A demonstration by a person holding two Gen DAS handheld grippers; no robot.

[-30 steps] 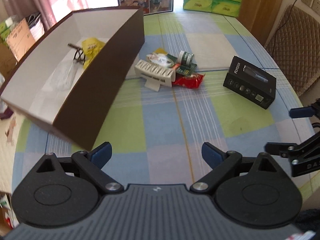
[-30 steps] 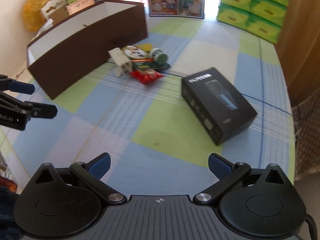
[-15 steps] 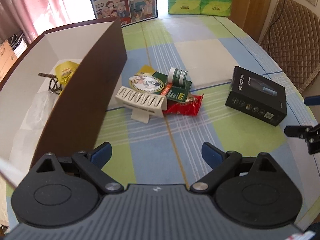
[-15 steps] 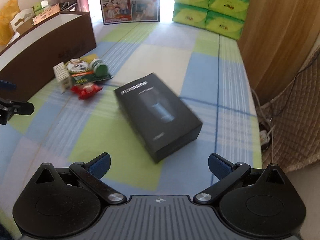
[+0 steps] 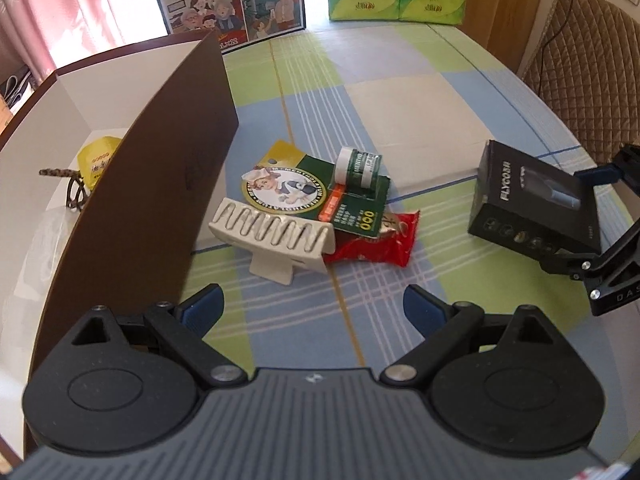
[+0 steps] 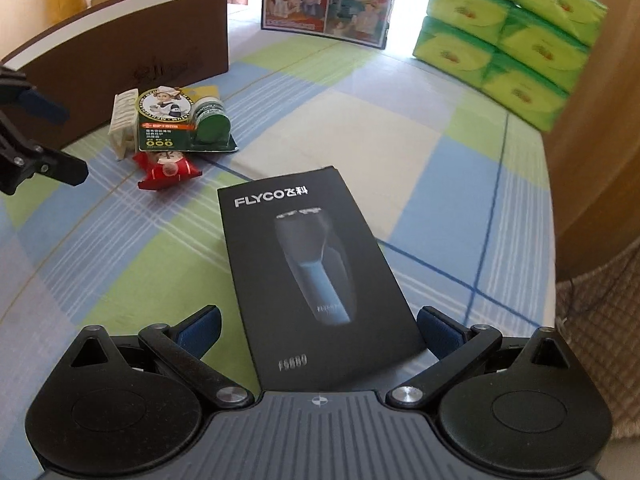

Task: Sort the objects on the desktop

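A black FLYCO shaver box [image 6: 308,264] lies flat on the checked tablecloth. My right gripper [image 6: 320,326] is open, with its jaws on either side of the box's near end. In the left wrist view the same box [image 5: 536,200] sits at the right, between the right gripper's fingers [image 5: 594,172]. My left gripper [image 5: 312,310] is open and holds nothing, just short of a small pile. The pile holds a white ridged holder [image 5: 272,236], a green carded pack [image 5: 316,192], a small green jar [image 5: 358,166] and a red snack packet [image 5: 376,240].
A long brown box [image 5: 160,180] with a white inside stands left of the pile and holds a yellow packet [image 5: 98,158] and a twisted cord. A picture board [image 6: 328,0] and stacked green tissue packs [image 6: 508,28] line the far edge. A quilted chair [image 5: 580,60] stands at the right.
The right gripper has moved up to the black box and now straddles its near end. The left gripper has moved closer to the pile. Both have stayed open.
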